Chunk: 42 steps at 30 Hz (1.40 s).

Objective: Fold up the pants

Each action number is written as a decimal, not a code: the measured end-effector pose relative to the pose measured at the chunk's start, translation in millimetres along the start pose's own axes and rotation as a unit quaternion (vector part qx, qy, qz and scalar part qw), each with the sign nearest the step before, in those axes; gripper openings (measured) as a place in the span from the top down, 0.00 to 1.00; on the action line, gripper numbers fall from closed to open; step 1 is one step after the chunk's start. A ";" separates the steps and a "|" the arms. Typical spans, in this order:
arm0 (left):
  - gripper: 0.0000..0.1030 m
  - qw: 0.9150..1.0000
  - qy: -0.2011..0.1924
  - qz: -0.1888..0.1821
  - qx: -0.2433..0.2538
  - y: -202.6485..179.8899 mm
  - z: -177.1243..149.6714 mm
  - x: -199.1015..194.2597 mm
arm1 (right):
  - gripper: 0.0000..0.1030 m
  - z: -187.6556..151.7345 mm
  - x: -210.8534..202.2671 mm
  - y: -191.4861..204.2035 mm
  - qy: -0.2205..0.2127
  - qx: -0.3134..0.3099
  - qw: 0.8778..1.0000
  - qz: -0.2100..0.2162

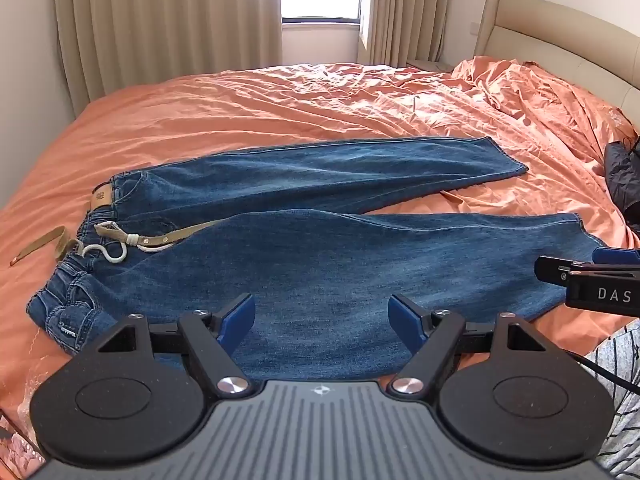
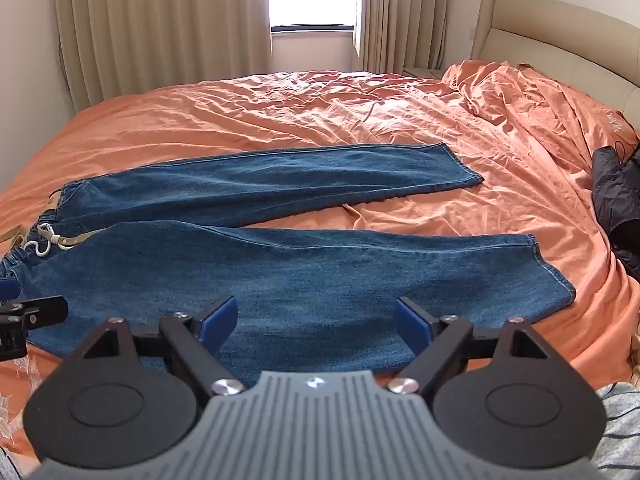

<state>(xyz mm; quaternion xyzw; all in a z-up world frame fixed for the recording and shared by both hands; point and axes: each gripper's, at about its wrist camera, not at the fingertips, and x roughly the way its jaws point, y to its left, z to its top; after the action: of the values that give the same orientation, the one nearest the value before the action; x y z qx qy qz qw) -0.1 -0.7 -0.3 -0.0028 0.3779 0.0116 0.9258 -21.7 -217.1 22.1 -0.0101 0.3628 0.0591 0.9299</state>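
Blue jeans [image 1: 328, 272] lie spread flat on the orange bed, waist at the left, the two legs running right and apart. A tan belt [image 1: 168, 236] and a white drawstring [image 1: 108, 250] lie at the waistband. My left gripper [image 1: 322, 320] is open and empty, above the near leg's upper part. My right gripper [image 2: 316, 320] is open and empty, above the near leg [image 2: 320, 276] toward its hem. The right gripper also shows at the right edge of the left wrist view [image 1: 592, 276]. The left gripper shows at the left edge of the right wrist view [image 2: 24, 312].
The orange sheet [image 1: 280, 112] covers the whole bed, with a bunched duvet [image 1: 520, 92] at the back right by the beige headboard [image 1: 560, 40]. A dark garment [image 2: 616, 200] lies at the right edge. Curtains and a window stand behind.
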 end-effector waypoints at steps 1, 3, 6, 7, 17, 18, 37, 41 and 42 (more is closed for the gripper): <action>0.14 1.000 0.000 0.001 0.000 -0.2 0.1 0.0 | 0.21 0.0 -0.3 0.0 -0.001 0.001 1.000 0.000; 0.14 1.000 0.001 0.004 0.000 -1.0 0.3 -0.1 | 0.21 0.2 -0.6 0.1 0.000 0.001 1.000 0.000; 0.14 1.000 0.001 0.006 -0.001 -3.3 0.8 -0.6 | 0.21 0.3 -1.3 0.5 -0.002 0.001 1.000 0.000; 0.14 1.000 0.001 0.006 -0.001 -4.5 1.0 -0.8 | 0.21 -0.9 0.1 1.3 -0.002 0.001 1.000 0.000; 0.14 1.000 0.001 0.006 -0.014 2.1 0.0 -5.4 | 0.21 -1.8 -0.3 1.7 -0.003 0.001 1.000 0.002; 0.14 1.000 0.001 0.007 -0.014 2.2 0.0 -5.5 | 0.21 -1.9 -0.3 1.7 -0.003 0.000 1.000 0.002; 0.14 1.000 0.003 0.004 -0.014 2.1 -0.7 -6.7 | 0.21 -0.3 -0.5 2.4 0.000 -0.003 1.000 0.004; 0.14 1.000 0.003 0.004 -0.015 2.4 -0.7 -6.7 | 0.21 -0.9 -0.4 3.5 0.001 -0.008 1.000 0.004; 0.14 1.000 0.003 0.004 -0.015 2.4 -0.6 -6.8 | 0.21 -0.8 0.0 2.9 0.002 -0.009 1.000 0.004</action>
<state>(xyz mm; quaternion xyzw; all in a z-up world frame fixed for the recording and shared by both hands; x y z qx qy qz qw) -5.4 1.6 4.1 -0.0152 0.3802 0.0214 0.9245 -22.5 -214.3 21.6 -0.0173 0.3637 0.0666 0.9290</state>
